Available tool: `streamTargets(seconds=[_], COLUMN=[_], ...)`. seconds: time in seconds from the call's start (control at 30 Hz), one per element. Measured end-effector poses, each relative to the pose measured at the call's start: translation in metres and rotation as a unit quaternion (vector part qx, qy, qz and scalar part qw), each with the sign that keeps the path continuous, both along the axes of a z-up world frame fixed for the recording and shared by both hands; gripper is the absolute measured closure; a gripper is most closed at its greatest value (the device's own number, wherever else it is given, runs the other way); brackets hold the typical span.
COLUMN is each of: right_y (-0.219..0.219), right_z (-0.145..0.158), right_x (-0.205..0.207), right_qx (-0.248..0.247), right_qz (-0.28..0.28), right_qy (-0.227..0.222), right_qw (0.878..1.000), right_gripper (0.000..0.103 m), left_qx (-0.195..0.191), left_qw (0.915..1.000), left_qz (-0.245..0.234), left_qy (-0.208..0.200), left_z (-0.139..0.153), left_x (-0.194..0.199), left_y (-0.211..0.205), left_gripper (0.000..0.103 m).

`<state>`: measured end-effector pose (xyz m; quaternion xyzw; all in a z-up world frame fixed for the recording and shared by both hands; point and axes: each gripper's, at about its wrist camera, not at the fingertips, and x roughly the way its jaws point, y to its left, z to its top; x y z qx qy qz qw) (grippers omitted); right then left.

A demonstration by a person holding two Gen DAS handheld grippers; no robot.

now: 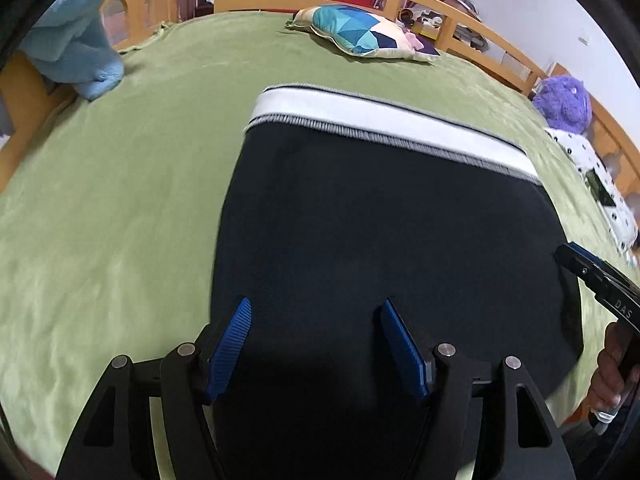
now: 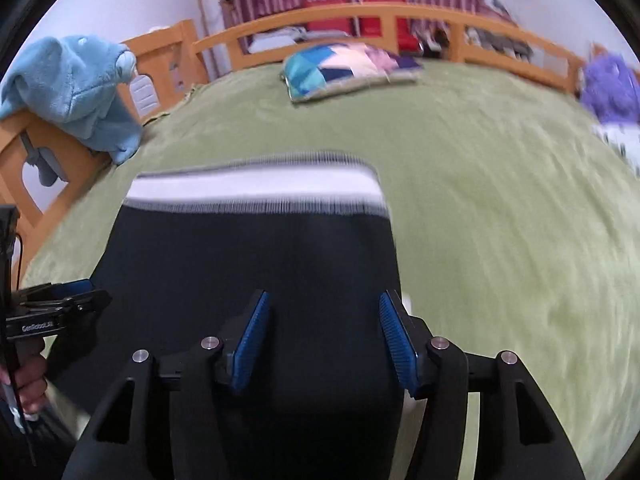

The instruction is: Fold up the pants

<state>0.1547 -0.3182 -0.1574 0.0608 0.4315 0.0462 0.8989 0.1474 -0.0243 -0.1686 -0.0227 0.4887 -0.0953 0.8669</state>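
On the green fleece bedspread (image 1: pixel 120 184), toward twelve o'clock from both of my tools, lie the dark navy knit pants with a white ribbed waistband (image 1: pixel 380 220), flat, with the waistband at the far end. My left tool (image 1: pixel 316 344) hangs over the near part of the dark cloth with its blue ribbed pads (image 1: pixel 230 348) standing well apart and nothing pinched between them. My right tool (image 2: pixel 324 344) is much the same over the pants' right side, jaws parted and empty, though I cannot tell whether any pad tip brushes the fabric.

Both views are smeared, the right one more, so I judge I am travelling fast. The risk is closing while moving: I would snag one layer only, or drag the cloth and wrinkle it across the fleece, which looks grippy.

In the left view the other tool sits at three o'clock near the pants' right edge; in the right view its partner sits at nine o'clock. If I grab at uneven depths, the fold comes out skewed against the waistband. The near hem is hidden under the tools, so I may miss the edge altogether. The patchwork pillow (image 1: pixel 360 32) at twelve o'clock lies well apart, so I expect no trouble from it.
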Motion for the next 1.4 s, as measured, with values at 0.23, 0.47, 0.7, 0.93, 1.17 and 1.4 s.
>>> streamTargets(seconds=[0.23, 0.47, 0.7, 0.93, 1.17, 1.4], right_y=[-0.013, 0.007, 0.018, 0.033, 0.032, 0.031], right_z=[-0.007, 0.091, 0.13, 0.135, 0.132, 0.134], right_x=[-0.053, -0.122, -0.167, -0.174, -0.166, -0.169], right_qx=[0.03, -0.002, -0.002, -0.025, -0.023, -0.025], right_qz=[-0.04, -0.066, -0.064, -0.075, -0.075, -0.075], right_qy=[0.059, -0.045, -0.127, -0.138, -0.128, -0.13], right_qw=[0.997, 0.997, 0.99, 0.987, 0.989, 0.988], right_gripper=[0.047, 0.032, 0.027, 0.004, 0.004, 0.004], left_qx=[0.015, -0.039, -0.023, 0.0, 0.015, 0.014], left_qw=[0.9998, 0.9968, 0.9888, 0.9873, 0.9868, 0.9866], left_qz=[0.016, 0.01, 0.013, 0.007, 0.01, 0.01], left_qy=[-0.001, -0.069, -0.147, -0.159, -0.161, -0.162], left_z=[0.015, 0.094, 0.129, 0.137, 0.135, 0.135], left_x=[-0.051, -0.091, -0.13, -0.145, -0.146, -0.149], left_y=[0.004, -0.001, -0.004, -0.016, -0.02, -0.024], left_gripper=[0.034, 0.028, 0.026, 0.021, 0.02, 0.02])
